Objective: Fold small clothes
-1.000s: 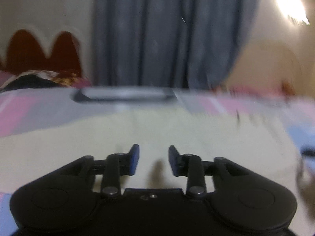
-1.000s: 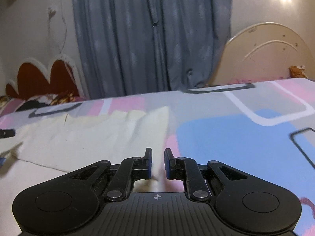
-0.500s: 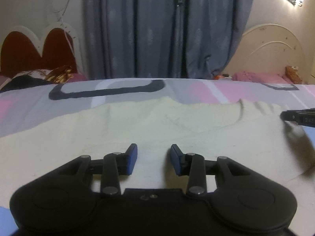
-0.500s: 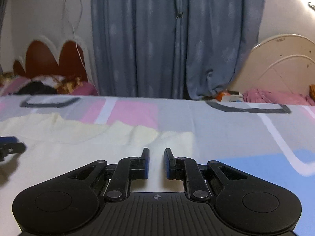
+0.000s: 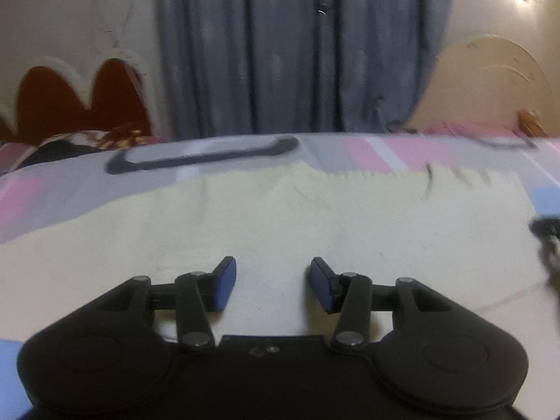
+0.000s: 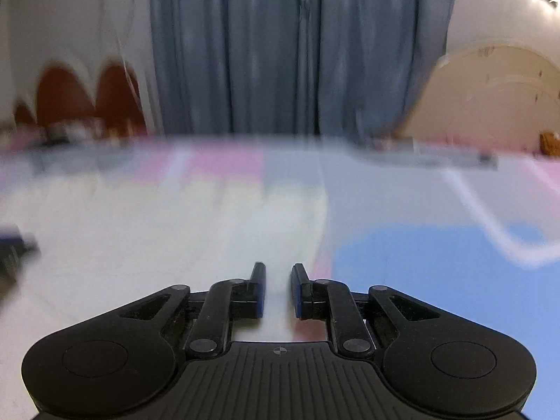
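Note:
A pale yellow garment lies flat on the bed, its far edge wavy. My left gripper is open and empty, low over the garment's near part. The garment also shows in the right wrist view, blurred. My right gripper is open by a narrow gap and empty, over the garment's right edge. The tip of the right gripper shows at the right edge of the left wrist view. The left gripper's tip shows at the left edge of the right wrist view.
The bed sheet has pink, grey and blue patches with dark and white outlines. A grey curtain hangs behind the bed. A red scalloped headboard is at the far left, a cream headboard at the far right.
Both grippers have swung sideways over the garment, and the views are blurred by motion. The left jaws are a little wider; the right jaws stay narrowly open. Nothing was taken hold of.

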A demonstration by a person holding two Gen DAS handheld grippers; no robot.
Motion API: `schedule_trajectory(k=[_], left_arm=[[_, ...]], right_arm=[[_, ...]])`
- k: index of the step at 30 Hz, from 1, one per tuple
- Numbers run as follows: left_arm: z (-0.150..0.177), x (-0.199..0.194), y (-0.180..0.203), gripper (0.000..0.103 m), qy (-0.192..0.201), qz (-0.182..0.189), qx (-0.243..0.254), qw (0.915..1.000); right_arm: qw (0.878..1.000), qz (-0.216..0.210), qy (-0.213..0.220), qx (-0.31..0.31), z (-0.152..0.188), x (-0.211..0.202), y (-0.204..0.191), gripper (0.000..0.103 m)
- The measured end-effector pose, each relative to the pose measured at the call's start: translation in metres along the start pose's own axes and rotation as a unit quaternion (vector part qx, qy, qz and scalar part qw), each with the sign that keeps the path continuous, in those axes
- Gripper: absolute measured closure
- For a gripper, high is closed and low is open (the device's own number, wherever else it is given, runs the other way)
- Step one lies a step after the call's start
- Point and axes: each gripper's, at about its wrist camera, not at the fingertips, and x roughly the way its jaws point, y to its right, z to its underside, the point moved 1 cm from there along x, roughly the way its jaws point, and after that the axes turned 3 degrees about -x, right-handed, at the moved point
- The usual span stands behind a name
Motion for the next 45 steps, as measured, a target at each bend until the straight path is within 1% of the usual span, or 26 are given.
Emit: schedule_trajectory(k=[2,3,4,5,6,7,8,9,11,14,15,18,21,22,26,29,30,33,34,35,37,38,39,40,42,45], left_arm=[[0.001,-0.013,-0.002,0.053,0.026,0.0,-0.006,0.9996],[0.003,-0.009,-0.002,0.051,0.007,-0.003,-0.002,1.0],[0.007,0.0,-0.004,0.05,-0.028,-0.001,-0.004,0.9996],[0.007,-0.002,-0.01,0.051,-0.025,0.005,-0.017,0.9995],[0.005,-0.009,-0.019,0.055,-0.011,-0.002,-0.034,0.9993],[0.004,-0.021,-0.03,0.054,0.013,-0.013,-0.056,0.9983],[0.005,-0.037,-0.048,0.052,0.041,-0.022,-0.085,0.9953],[0.008,-0.048,-0.066,0.051,0.055,-0.031,-0.113,0.9916],[0.018,-0.062,-0.105,0.051,0.054,-0.058,-0.151,0.9853],[0.035,-0.08,-0.166,0.052,0.047,-0.099,-0.198,0.974],[0.041,-0.084,-0.188,0.052,0.042,-0.108,-0.226,0.9673],[0.064,-0.097,-0.249,0.053,0.036,-0.123,-0.33,0.9353],[0.074,-0.107,-0.294,0.054,0.044,-0.15,-0.374,0.9143],[0.076,-0.108,-0.308,0.054,0.049,-0.15,-0.39,0.9072],[0.084,-0.104,-0.362,0.062,0.08,-0.114,-0.481,0.8657],[0.091,-0.101,-0.385,0.063,0.093,-0.092,-0.524,0.8415],[0.091,-0.1,-0.39,0.063,0.094,-0.089,-0.533,0.836],[0.089,-0.103,-0.396,0.063,0.096,-0.093,-0.537,0.8333],[0.089,-0.101,-0.399,0.063,0.099,-0.093,-0.541,0.8297],[0.091,-0.102,-0.401,0.065,0.103,-0.094,-0.548,0.825],[0.095,-0.1,-0.406,0.074,0.104,-0.098,-0.563,0.814],[0.095,-0.1,-0.407,0.089,0.095,-0.105,-0.564,0.8134],[0.094,-0.099,-0.408,0.1,0.079,-0.115,-0.556,0.8195],[0.092,-0.098,-0.407,0.1,0.068,-0.119,-0.545,0.8274],[0.081,-0.107,-0.398,0.101,0.073,-0.127,-0.509,0.8481],[0.047,-0.116,-0.366,0.101,0.104,-0.096,-0.449,0.8824]], right_arm=[[0.999,-0.003,0.024,0.035,-0.006,-0.017,0.001,0.089],[0.998,-0.004,0.042,0.038,-0.006,-0.028,-0.003,0.089],[0.998,-0.002,0.048,0.03,-0.002,-0.034,-0.009,0.089],[0.999,-0.004,0.024,0.021,0.003,-0.029,-0.015,0.089],[0.999,-0.014,-0.026,0.012,0.009,-0.016,-0.022,0.089],[1.0,-0.002,-0.012,-0.011,0.013,-0.021,-0.028,0.089],[1.0,0.01,-0.011,-0.027,0.009,-0.029,-0.031,0.089],[1.0,0.009,0.005,-0.017,0.007,-0.039,-0.029,0.089],[0.999,0.003,0.031,0.011,0.005,-0.059,-0.021,0.089],[1.0,0.013,0.003,0.026,0.011,-0.065,-0.022,0.089],[0.999,0.013,-0.004,0.032,0.015,-0.066,-0.024,0.089],[0.999,0.01,-0.01,0.041,0.018,-0.067,-0.039,0.089],[0.999,0.002,-0.012,0.048,0.017,-0.063,-0.051,0.089],[0.999,-0.001,-0.011,0.047,0.017,-0.06,-0.056,0.089],[0.999,-0.008,-0.007,0.033,0.006,-0.056,-0.079,0.089],[0.999,-0.007,-0.009,0.03,0.0,-0.051,-0.087,0.089],[1.0,-0.005,-0.009,0.03,-0.002,-0.051,-0.09,0.089],[1.0,-0.003,-0.009,0.028,-0.009,-0.047,-0.095,0.089],[1.0,-0.004,-0.009,0.026,-0.011,-0.045,-0.095,0.089],[1.0,-0.004,-0.009,0.023,-0.012,-0.045,-0.097,0.089],[1.0,-0.006,-0.009,0.02,-0.014,-0.044,-0.101,0.089],[1.0,-0.006,-0.009,0.019,-0.015,-0.044,-0.102,0.089],[1.0,-0.006,-0.01,0.018,-0.015,-0.043,-0.103,0.089],[1.0,-0.007,-0.01,0.018,-0.015,-0.044,-0.103,0.089],[1.0,-0.007,-0.011,0.019,-0.014,-0.045,-0.1,0.089],[1.0,-0.005,-0.007,0.027,-0.015,-0.046,-0.096,0.089]])
